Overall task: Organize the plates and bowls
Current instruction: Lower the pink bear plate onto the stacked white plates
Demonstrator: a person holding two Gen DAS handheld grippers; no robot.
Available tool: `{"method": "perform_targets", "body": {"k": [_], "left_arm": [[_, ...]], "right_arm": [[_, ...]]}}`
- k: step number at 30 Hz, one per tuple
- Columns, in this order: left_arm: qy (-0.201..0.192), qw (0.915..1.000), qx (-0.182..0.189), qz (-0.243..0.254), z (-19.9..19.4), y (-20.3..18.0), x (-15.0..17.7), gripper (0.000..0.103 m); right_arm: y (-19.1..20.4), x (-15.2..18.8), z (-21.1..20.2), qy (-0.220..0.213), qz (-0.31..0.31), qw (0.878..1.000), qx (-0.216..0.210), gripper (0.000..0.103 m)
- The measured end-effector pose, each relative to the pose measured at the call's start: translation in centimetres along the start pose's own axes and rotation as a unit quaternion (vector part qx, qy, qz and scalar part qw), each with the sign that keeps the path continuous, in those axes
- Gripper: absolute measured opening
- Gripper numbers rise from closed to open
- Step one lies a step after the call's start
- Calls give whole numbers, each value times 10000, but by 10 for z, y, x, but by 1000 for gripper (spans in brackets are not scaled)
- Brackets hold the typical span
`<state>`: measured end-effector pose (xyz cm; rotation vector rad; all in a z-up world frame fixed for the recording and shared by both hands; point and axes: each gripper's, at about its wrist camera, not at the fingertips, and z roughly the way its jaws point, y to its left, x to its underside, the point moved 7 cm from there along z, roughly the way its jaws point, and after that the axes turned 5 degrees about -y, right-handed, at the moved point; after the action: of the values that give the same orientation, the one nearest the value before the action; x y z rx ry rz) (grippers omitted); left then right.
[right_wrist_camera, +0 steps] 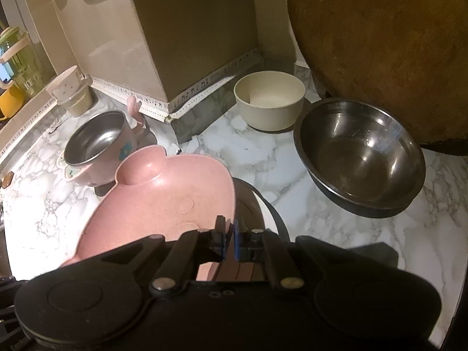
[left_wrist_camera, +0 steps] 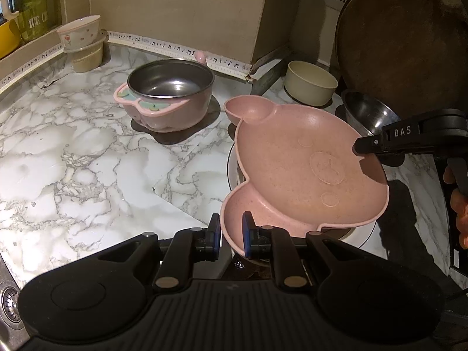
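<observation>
Two grippers are holding one pink bear-shaped plate (left_wrist_camera: 304,169) at once, and that plate is serving as the landmark for everything else on the marble table (left_wrist_camera: 87,152).

Far to the left of the plate, at the back wall, a floral bowl (left_wrist_camera: 79,32) is sitting stacked in a beige cup (left_wrist_camera: 87,55); what is inside it is not showing. Behind these, a green jar (left_wrist_camera: 32,5) and a yellow container (left_wrist_camera: 8,39) are standing on a ledge. Nearer the plate on its left, a pink steel-lined bowl (left_wrist_camera: 168,96) is standing upright on the table, well apart from it, with nothing visible inside.

The plate itself is tilting above a white dish (left_wrist_camera: 361,235), with nothing lying in its main well or its two ear pockets. At its near ear, the left gripper (left_wrist_camera: 231,234) is straddling the rim, one finger outside and one inside, with a small gap showing beside the wall, so a firm grip cannot be confirmed. On the plate's right edge, the right gripper (right_wrist_camera: 229,238) is pinching the rim between narrowly set jaws.

Behind the plate to the right, a cream bowl (right_wrist_camera: 269,102) is standing near the wall and looking empty. Right of the plate, a steel bowl (right_wrist_camera: 359,152) is sitting on the table, also empty, just in front of a round wooden board (right_wrist_camera: 386,46) leaning upright behind it.
</observation>
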<state>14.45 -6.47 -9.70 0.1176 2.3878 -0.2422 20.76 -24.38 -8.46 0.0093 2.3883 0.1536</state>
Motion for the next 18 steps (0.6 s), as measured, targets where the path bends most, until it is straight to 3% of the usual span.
{"method": "perform_targets", "body": {"k": [18], "left_arm": [[273,9996,118,-26,12,-1,6,14]], "right_arm": [[-7,8,20,221,-12,9997,52,6]]}}
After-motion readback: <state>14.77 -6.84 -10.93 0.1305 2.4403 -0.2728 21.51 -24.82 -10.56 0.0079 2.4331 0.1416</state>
